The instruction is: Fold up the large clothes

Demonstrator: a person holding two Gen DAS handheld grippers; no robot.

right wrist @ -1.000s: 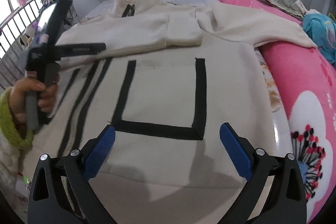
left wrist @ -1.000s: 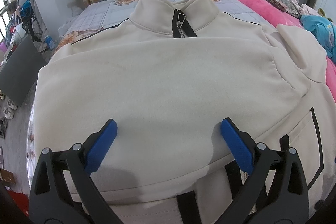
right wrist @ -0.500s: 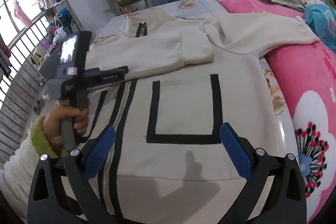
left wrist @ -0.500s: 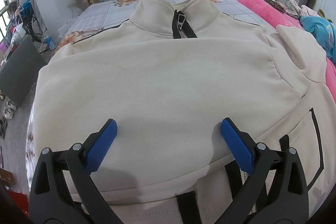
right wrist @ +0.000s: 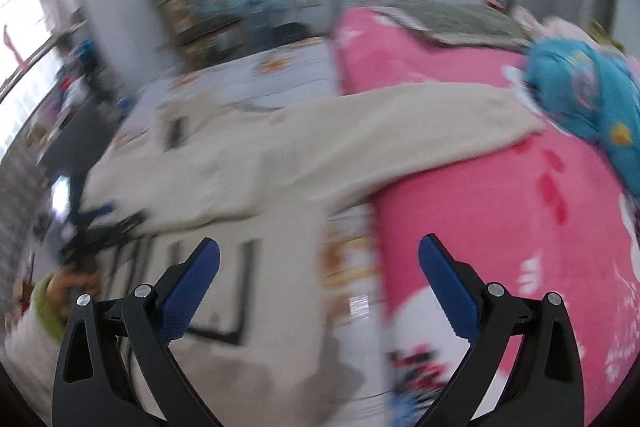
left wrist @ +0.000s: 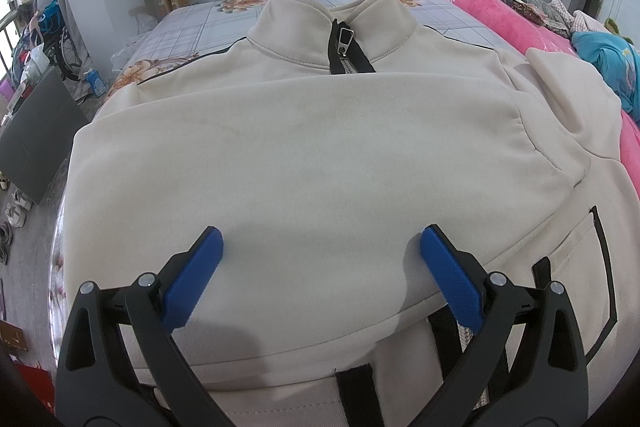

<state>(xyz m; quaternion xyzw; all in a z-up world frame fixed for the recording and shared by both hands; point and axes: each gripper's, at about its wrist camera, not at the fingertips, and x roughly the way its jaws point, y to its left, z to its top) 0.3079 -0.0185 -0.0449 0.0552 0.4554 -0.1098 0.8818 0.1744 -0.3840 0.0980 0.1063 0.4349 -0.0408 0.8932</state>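
Right-wrist view blurred; jacket (left wrist: 304, 155) hem cut off.

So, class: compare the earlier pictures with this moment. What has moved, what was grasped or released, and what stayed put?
The right gripper has swung to the right: its view, now motion-blurred, has left the jacket's front pocket and faces the outstretched sleeve lying on the pink quilt. Nothing was grasped or released; both grippers are open and empty. The left gripper stays over the sleeve folded across the jacket, which has not shifted.

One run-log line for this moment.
left gripper: open over folded sleeve | right gripper: open, empty, view blurred | other sleeve: unfolded on pink quilt
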